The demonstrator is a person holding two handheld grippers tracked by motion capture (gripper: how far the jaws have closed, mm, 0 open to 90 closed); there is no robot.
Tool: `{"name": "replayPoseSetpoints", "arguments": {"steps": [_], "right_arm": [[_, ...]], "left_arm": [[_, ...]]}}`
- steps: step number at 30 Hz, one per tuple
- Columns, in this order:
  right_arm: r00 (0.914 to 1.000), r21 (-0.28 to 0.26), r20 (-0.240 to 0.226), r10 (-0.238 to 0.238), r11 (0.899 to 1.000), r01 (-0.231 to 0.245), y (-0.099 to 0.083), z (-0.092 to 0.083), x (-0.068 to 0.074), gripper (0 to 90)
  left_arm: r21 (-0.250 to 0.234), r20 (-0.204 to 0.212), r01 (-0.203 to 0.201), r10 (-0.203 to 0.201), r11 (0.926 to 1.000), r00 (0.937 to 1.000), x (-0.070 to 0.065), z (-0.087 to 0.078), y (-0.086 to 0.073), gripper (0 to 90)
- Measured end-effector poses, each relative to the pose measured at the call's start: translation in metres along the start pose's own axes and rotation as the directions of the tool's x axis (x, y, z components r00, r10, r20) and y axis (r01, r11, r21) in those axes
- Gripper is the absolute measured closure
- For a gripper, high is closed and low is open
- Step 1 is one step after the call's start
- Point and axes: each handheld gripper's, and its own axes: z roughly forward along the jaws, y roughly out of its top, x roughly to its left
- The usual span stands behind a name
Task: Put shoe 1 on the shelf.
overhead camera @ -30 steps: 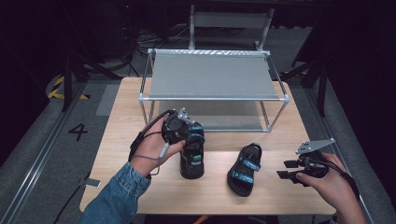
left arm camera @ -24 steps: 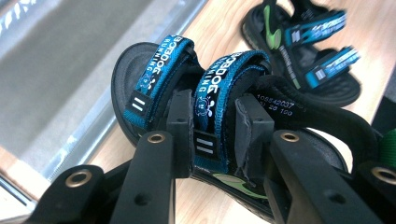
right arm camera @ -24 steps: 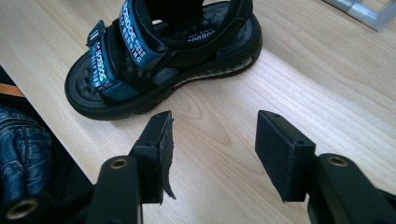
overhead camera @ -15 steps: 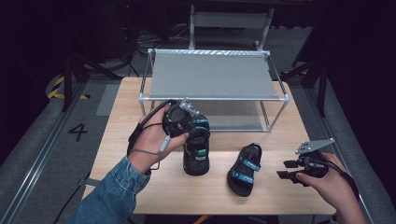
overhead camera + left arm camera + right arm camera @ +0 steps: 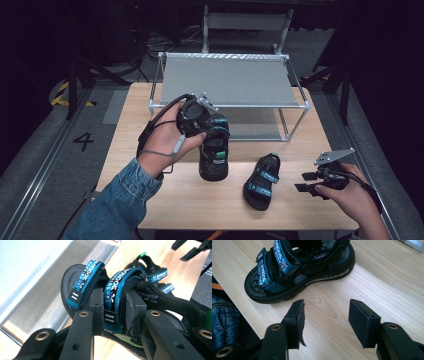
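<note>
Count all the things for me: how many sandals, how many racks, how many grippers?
Sandals: 2, one held up and one lying on the table
Metal racks: 1
Grippers: 2, left and right
Total: 5

The left gripper is up off the table in a denim-sleeved left hand, jaws pointing down and clamped on what it carries. The right gripper sits low at the table's near right edge in the right hand, jaws spread wide with nothing between them.
</note>
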Motion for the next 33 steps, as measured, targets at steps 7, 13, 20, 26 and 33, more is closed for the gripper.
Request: {"name": "replayPoseSetpoints", "arguments": {"steps": [7,13,20,26,33], "right_arm": [[1.0,0.0,-0.002,-0.003,1.0,0.003,0.001,0.0,-0.001,48.1],[1.0,-0.002,0.0,-0.004,1.0,0.004,0.0,0.001,-0.002,48.1],[0.9999,-0.003,0.01,0.008,1.0,-0.008,-0.005,-0.001,-0.004,48.2],[0.9999,-0.01,0.007,0.013,1.0,-0.013,-0.006,-0.003,-0.006,48.2],[0.9999,-0.023,-0.002,0.016,1.0,-0.016,-0.01,-0.004,-0.009,48.2]], "left_arm": [[-0.005,-0.008,-0.024,0.024,0.9997,0.9997,0.003,-0.012,0.016,71.3],[-0.023,0.001,-0.025,0.025,0.9994,0.9997,0.009,-0.02,0.03,71.4],[-0.045,0.02,-0.008,0.009,0.999,0.9998,0.022,-0.025,0.048,71.4],[-0.066,0.027,-0.005,0.007,0.9978,0.9996,0.037,-0.023,0.061,71.2],[-0.076,0.029,0.001,0.001,0.9971,0.9996,0.054,-0.018,0.075,71.2]]}}
